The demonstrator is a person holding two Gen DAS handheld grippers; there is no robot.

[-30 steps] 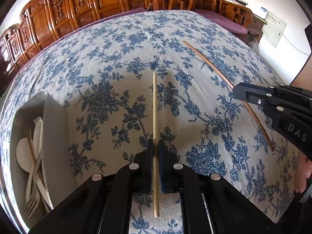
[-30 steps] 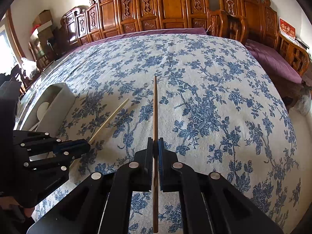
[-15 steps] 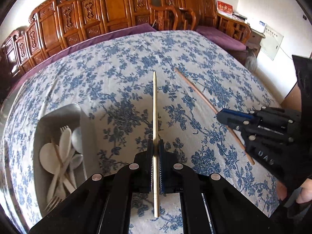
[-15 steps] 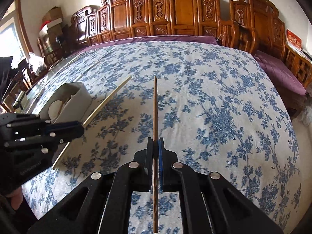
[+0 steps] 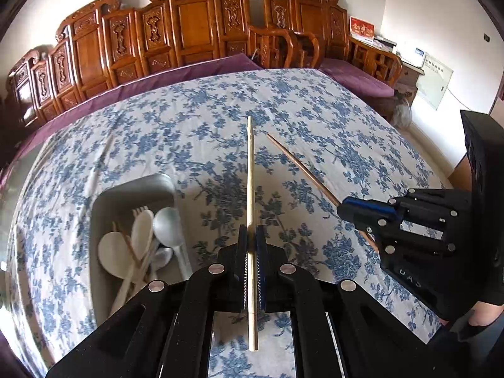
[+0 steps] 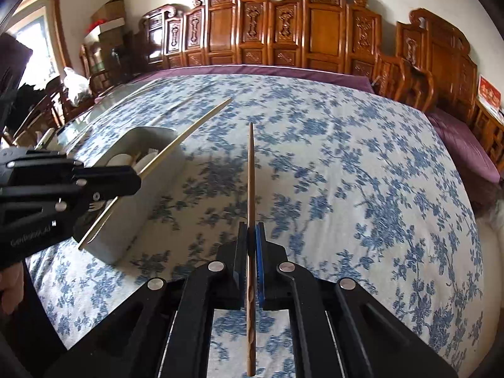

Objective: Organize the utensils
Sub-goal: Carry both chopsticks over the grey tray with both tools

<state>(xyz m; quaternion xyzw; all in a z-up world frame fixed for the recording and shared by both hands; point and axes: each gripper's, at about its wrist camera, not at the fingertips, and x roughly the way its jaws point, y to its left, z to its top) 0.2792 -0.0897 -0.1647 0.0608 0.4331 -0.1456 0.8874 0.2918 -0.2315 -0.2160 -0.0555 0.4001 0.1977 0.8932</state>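
Observation:
My left gripper (image 5: pixel 251 231) is shut on a pale bamboo chopstick (image 5: pixel 250 170) that points forward above the table. The right gripper (image 6: pixel 251 228) is shut on a dark brown chopstick (image 6: pixel 251 173), also lifted off the cloth. In the left wrist view the right gripper (image 5: pixel 345 209) shows at the right, the brown chopstick (image 5: pixel 299 167) sticking out toward the table's middle. In the right wrist view the left gripper (image 6: pixel 135 178) shows at the left, its pale chopstick (image 6: pixel 189 132) crossing over a grey utensil tray (image 6: pixel 135 208). The tray (image 5: pixel 126 195) holds pale spoons, a fork and metal spoons (image 5: pixel 167 223).
A blue-flowered white tablecloth (image 5: pixel 315 119) covers the round table. Carved wooden chairs (image 5: pixel 189 31) and purple cushions ring its far side. A person's hand (image 6: pixel 11 286) shows at the left edge behind the left gripper. A window (image 6: pixel 34 47) and boxes lie far left.
Both grippers have risen and drawn back from the cloth with their chopsticks held. The tray has come further into the left view, and the two grippers now stand closer together.

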